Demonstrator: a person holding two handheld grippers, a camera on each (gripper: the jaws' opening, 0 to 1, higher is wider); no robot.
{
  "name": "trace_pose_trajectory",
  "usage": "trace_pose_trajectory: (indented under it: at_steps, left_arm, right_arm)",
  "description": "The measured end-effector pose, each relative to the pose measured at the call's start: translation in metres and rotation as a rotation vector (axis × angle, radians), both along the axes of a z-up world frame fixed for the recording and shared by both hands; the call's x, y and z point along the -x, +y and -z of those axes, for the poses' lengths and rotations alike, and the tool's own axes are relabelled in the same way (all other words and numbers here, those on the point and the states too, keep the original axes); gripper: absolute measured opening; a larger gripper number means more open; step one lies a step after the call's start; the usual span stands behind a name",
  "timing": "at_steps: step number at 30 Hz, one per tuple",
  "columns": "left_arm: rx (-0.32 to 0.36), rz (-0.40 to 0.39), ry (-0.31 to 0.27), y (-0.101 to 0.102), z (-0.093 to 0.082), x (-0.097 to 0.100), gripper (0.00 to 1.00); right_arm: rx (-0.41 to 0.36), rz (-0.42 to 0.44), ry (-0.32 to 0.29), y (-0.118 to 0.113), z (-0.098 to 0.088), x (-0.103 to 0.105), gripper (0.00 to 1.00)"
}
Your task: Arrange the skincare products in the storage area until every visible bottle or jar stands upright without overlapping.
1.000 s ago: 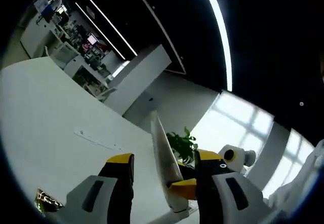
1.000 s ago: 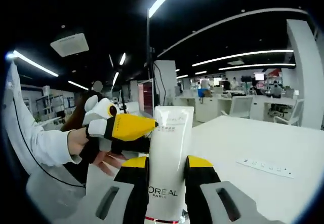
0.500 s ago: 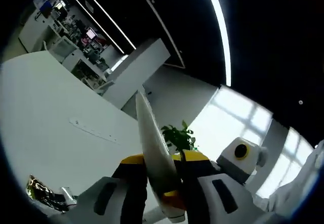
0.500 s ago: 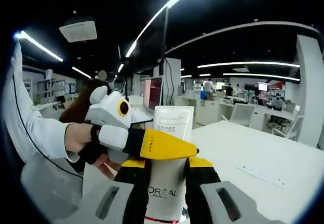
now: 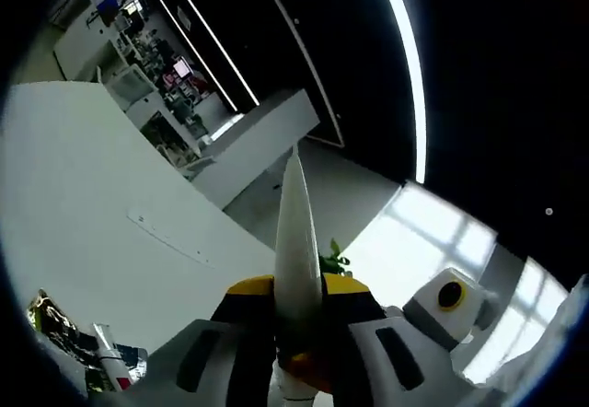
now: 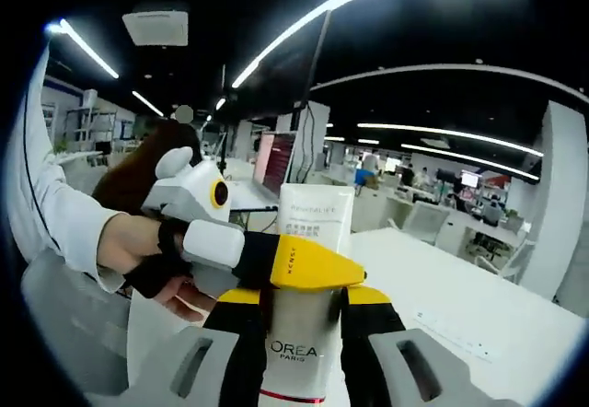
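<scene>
- The white L'Oréal tube [image 6: 304,324] stands upright off the worktop [image 6: 479,306], clamped in the right gripper [image 6: 302,333].
- The left gripper [image 5: 296,319] — apart a second ago — has closed onto the tube's flat upper end [image 5: 296,241], crossing it from the left.

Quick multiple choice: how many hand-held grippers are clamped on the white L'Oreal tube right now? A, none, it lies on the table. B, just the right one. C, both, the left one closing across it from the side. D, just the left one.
C: in the right gripper view the L'Oreal tube sits between the right hand-held gripper jaws, while the left hand-held gripper closes across its front.
</scene>
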State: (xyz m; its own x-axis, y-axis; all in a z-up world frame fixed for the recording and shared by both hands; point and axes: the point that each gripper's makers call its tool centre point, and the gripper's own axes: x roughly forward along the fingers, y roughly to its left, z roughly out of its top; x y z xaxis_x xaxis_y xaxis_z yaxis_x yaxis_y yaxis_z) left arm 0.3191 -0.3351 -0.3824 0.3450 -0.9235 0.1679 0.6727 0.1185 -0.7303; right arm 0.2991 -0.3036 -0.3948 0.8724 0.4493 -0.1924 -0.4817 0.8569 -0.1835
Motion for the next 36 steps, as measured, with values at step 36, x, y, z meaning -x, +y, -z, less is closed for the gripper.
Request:
trace_pose_trajectory:
  at_steps: [36]
  left_arm:
    - [-0.099,0.005,-0.140,-0.010,0.007,0.004,0.08]
  right_arm:
    - [0.100,0.036,0.045,-0.018,0.015,0.023,0.31]
